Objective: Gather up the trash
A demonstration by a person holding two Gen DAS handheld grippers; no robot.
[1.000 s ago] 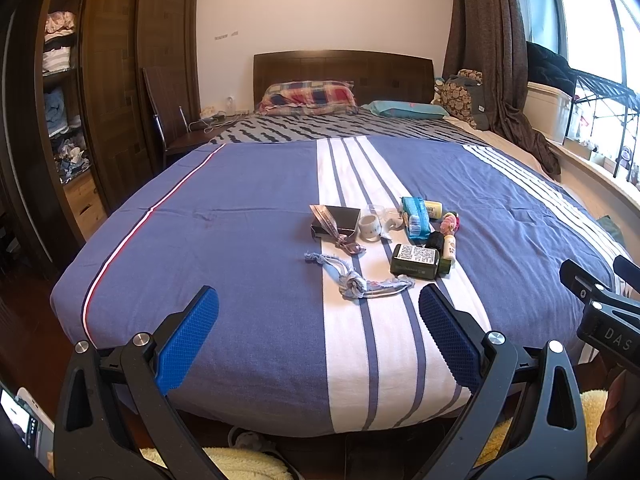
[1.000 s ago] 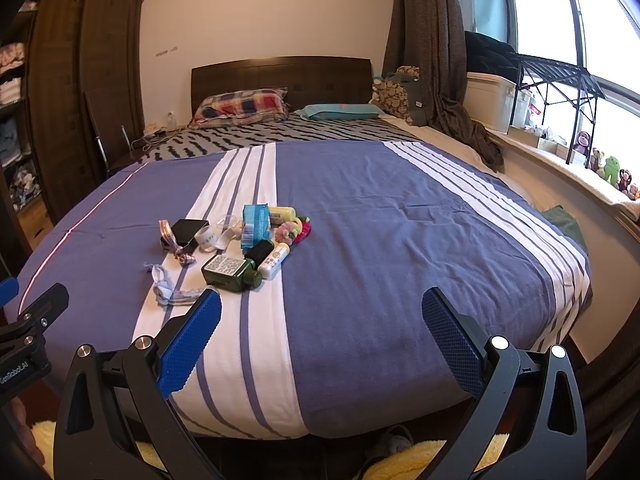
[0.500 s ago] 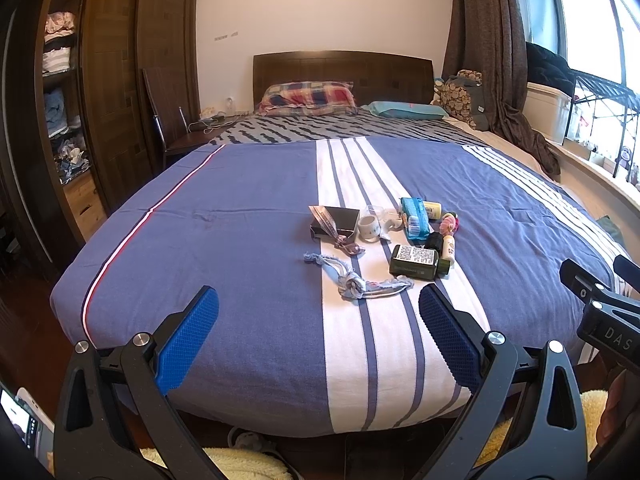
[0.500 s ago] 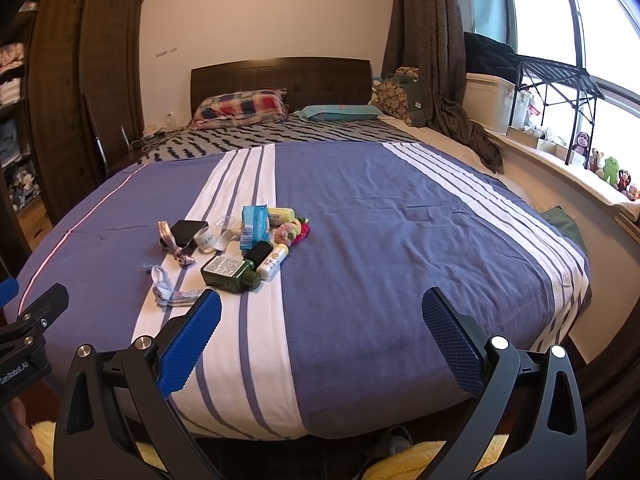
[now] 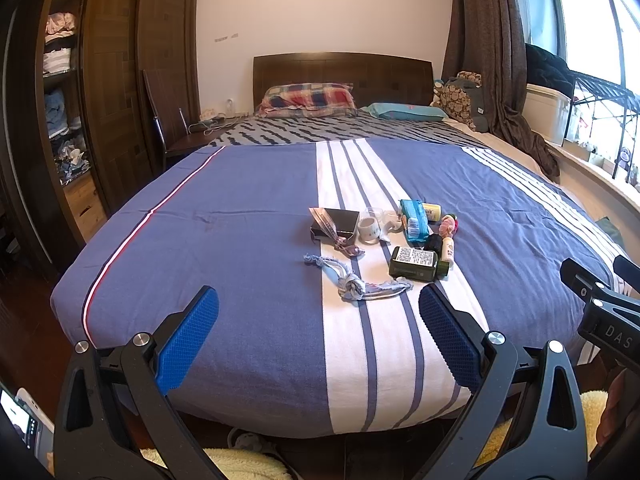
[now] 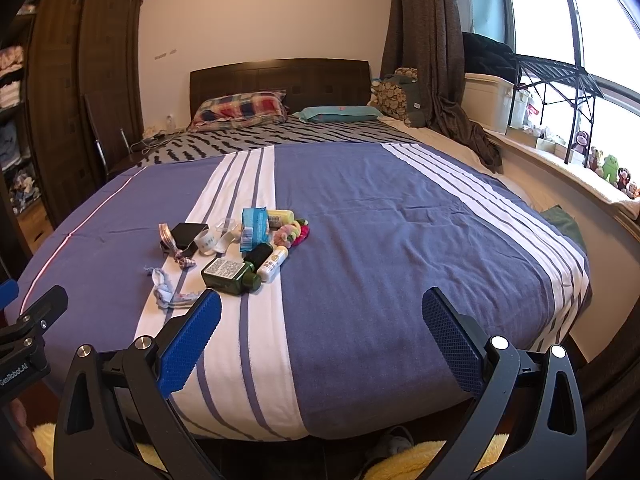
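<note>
A wide bed is filling both views, its blue cover crossed by a white band with thin blue stripes running toward the dark wooden headboard. A plaid pillow and a teal pillow are lying at the head, on a grey patterned sheet. A tall wooden wardrobe with open shelves of folded clothes is standing along the left wall, a dark chair beside it. On the other side a brown curtain is hanging by a bright window, and small plush toys are lining the sill.

The trash is sitting in one loose cluster on the white band, mid-bed — a green bottle on its side, a frayed strip of pale cloth nearest the foot, a small black box with a ribbon draped over it, a white cup, a blue packet, a small white bottle and a pink-and-green hair tie bundle. The pieces are touching or lying just beside one another.

The left gripper is hovering over the foot of the bed with its blue-padded jaws spread wide and nothing between them; the cloth strip is lying just beyond its tips. The right gripper is hanging likewise, jaws apart and holding nothing, with the cluster off to its left.
</note>
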